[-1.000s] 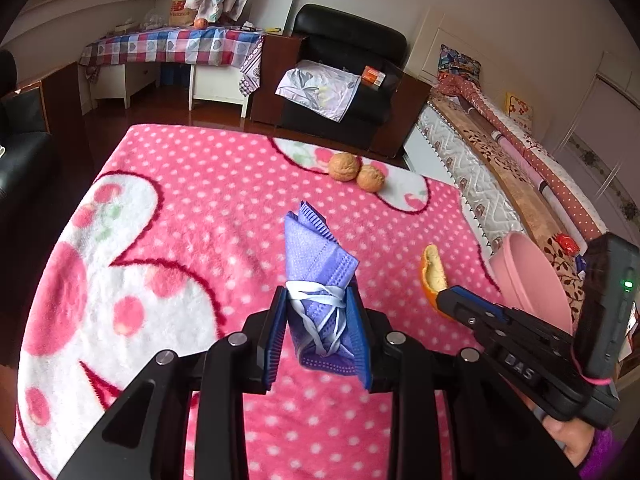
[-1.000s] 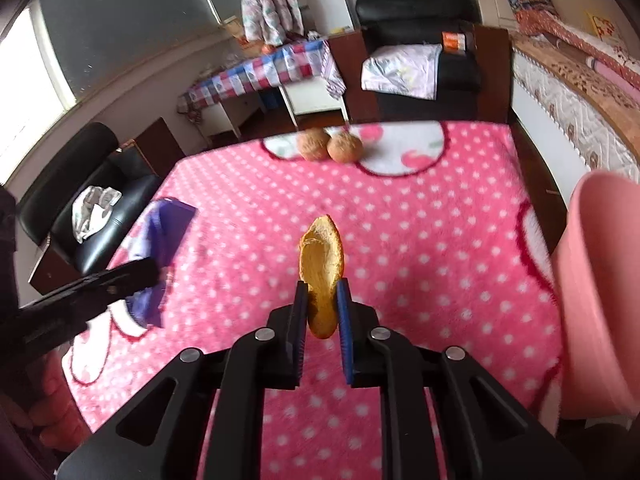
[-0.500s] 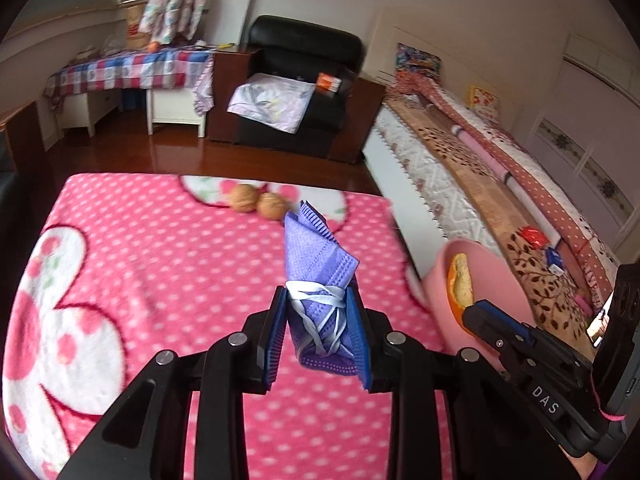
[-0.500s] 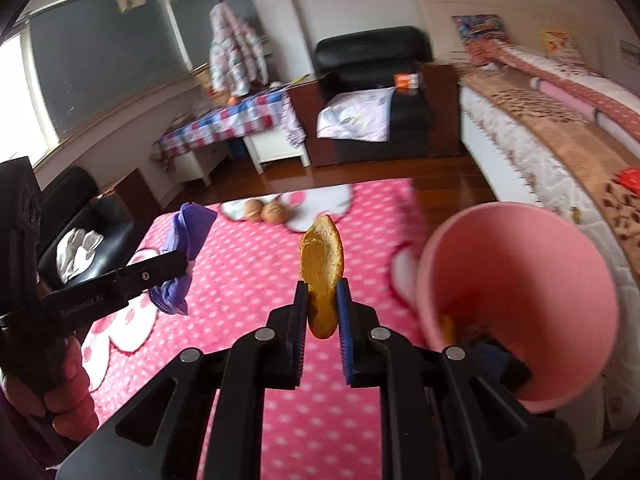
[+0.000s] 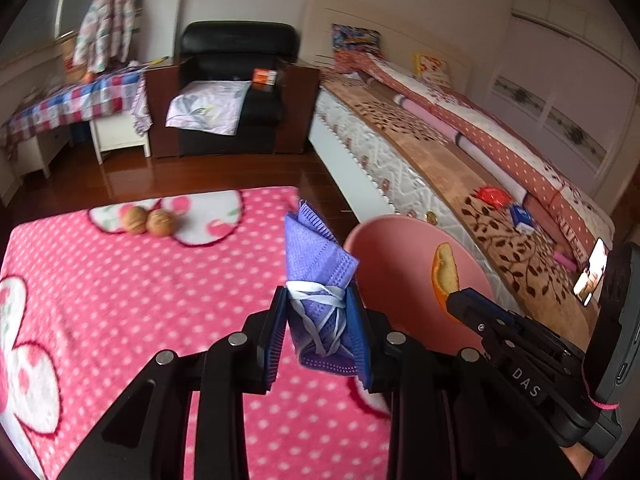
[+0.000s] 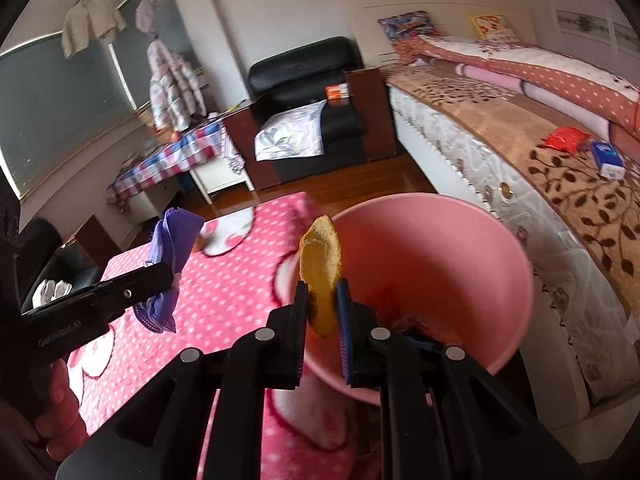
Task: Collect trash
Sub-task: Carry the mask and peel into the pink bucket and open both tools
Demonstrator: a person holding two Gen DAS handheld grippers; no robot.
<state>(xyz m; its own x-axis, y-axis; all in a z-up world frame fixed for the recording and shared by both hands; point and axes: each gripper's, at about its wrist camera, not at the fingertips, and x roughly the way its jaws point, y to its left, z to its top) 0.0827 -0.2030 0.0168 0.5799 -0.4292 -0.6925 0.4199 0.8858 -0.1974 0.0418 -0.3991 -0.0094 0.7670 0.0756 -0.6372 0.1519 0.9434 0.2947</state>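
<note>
Two pieces in hand: a mask and a peel, both lifted off the table and neither dropped in the bin yet.

Left wrist view
- Left gripper (image 5: pixel 320 332): closed partway on the mask, pads pressing both sides.
- Mask (image 5: pixel 316 272): purple, folded into a wad, its white ear loops wound around the middle; its top corner sticks up toward 12 o'clock from the jaws.
- Mask's place: over the table's edge, the bin just beside it at 3 o'clock.
- Bin (image 5: pixel 384 264): pink, round, mouth open, standing between table and bed.
- Right gripper (image 5: pixel 452 300): comes in from 4 o'clock, nipping the peel against the bin's inner wall as seen from here.
- Table (image 5: pixel 120 300): pink dotted cloth; two walnuts (image 5: pixel 150 221) remain at 10 o'clock, whether trash I cannot tell.

Right wrist view
- Right gripper (image 6: pixel 322 312): nearly closed, clamped on the peel's lower end.
- Peel (image 6: pixel 320 268): orange rind, pale pith facing the camera, curved, standing upright out of the jaws.
- Peel's place: level with the bin's near rim, at 9 o'clock of its mouth.
- Bin (image 6: pixel 460 248): some dark and red scraps already at the bottom.
- Left gripper (image 6: pixel 168 276): at 9 o'clock with the mask (image 6: pixel 172 240).

Left to do, by my judgement: release both over the bin.
</note>
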